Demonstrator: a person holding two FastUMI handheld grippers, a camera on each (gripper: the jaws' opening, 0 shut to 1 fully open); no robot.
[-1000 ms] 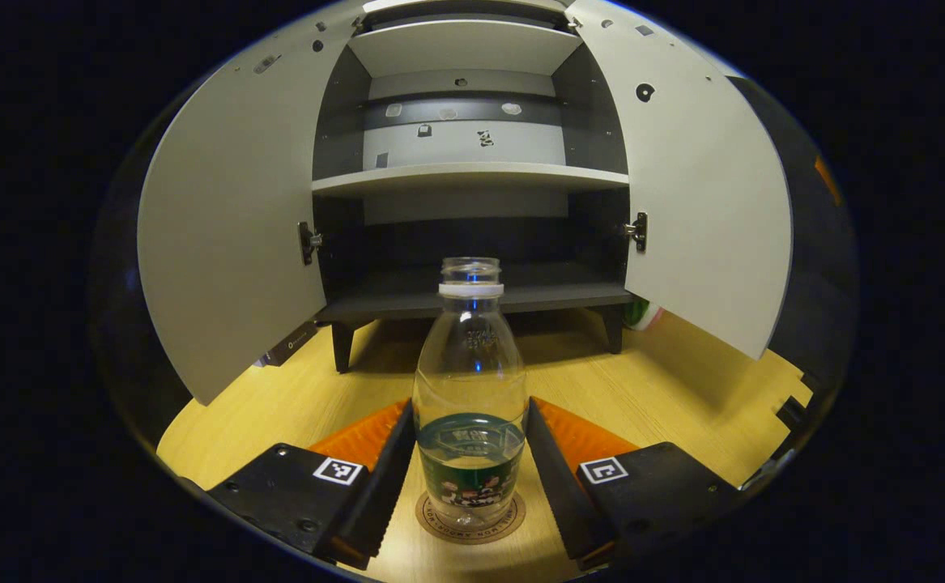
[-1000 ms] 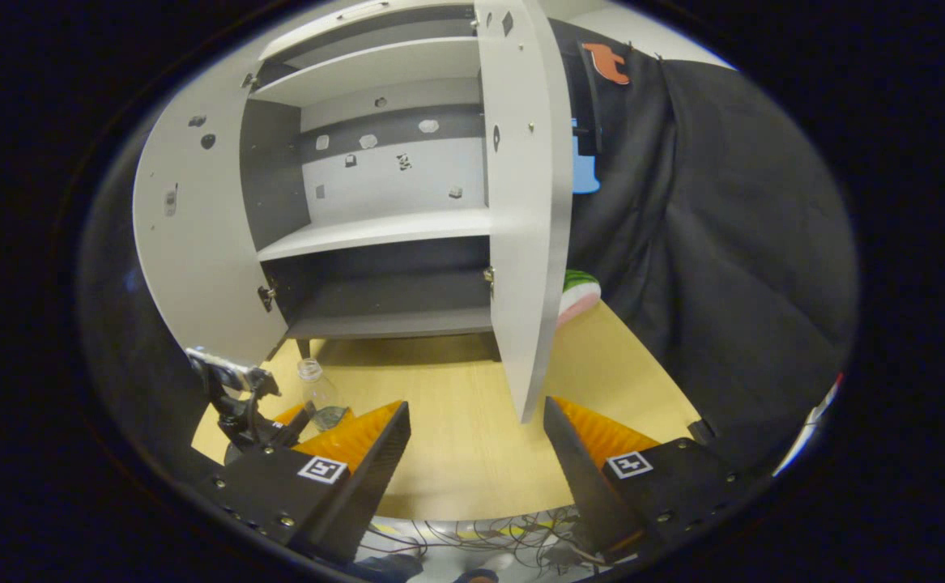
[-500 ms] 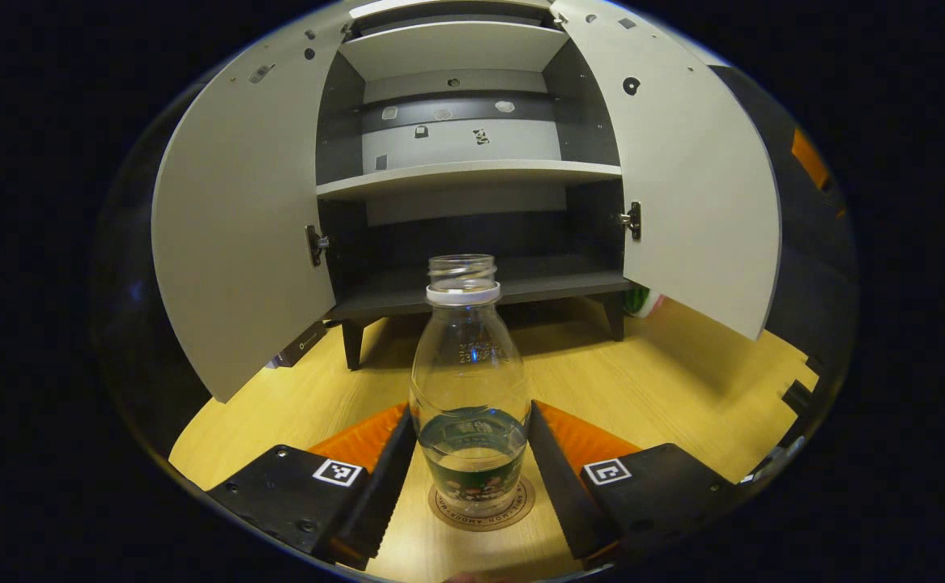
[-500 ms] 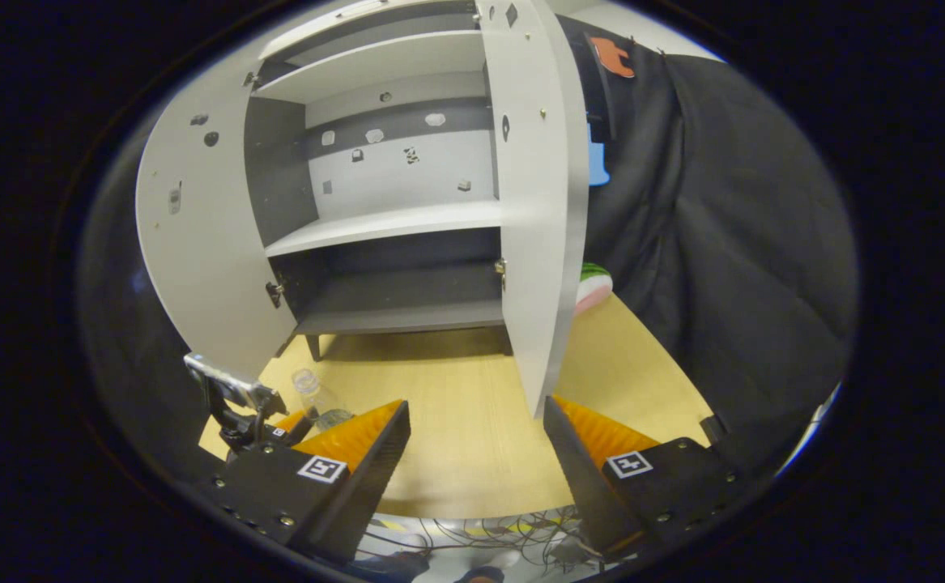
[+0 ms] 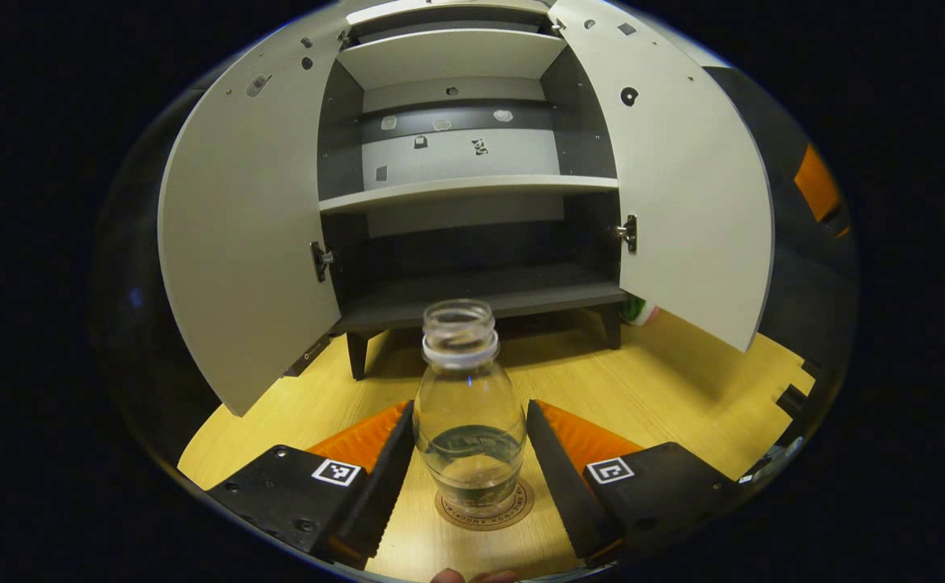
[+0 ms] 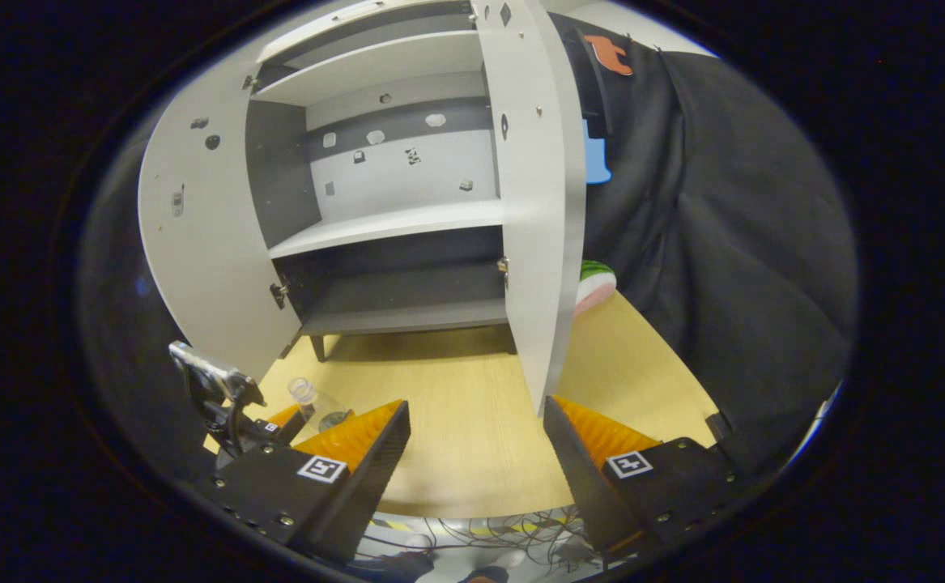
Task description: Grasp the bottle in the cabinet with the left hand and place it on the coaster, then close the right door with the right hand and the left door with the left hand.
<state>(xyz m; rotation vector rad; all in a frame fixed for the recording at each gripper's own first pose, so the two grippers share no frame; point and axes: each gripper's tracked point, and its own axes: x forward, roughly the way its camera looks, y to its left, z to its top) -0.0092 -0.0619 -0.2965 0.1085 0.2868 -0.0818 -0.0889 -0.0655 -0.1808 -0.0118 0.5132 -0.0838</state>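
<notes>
Left gripper view: bottle (image 5: 469, 421) stands upright on the coaster (image 5: 484, 512), on the desk (image 5: 666, 389) before the cabinet (image 5: 464, 186).
Left hand-held gripper (image 5: 470, 474): fingers flank the bottle, small gaps either side; judged released, open.
Right hand-held gripper (image 6: 476, 441): spread wide, empty, facing the right door (image 6: 541, 210) edge, judged staged to close it.
Left door (image 5: 245, 251): open.
Placement: judged complete.

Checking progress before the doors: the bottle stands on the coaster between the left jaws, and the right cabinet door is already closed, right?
Not quite. The right door is open, as the right gripper view shows. The bottle does stand on the coaster.
</notes>
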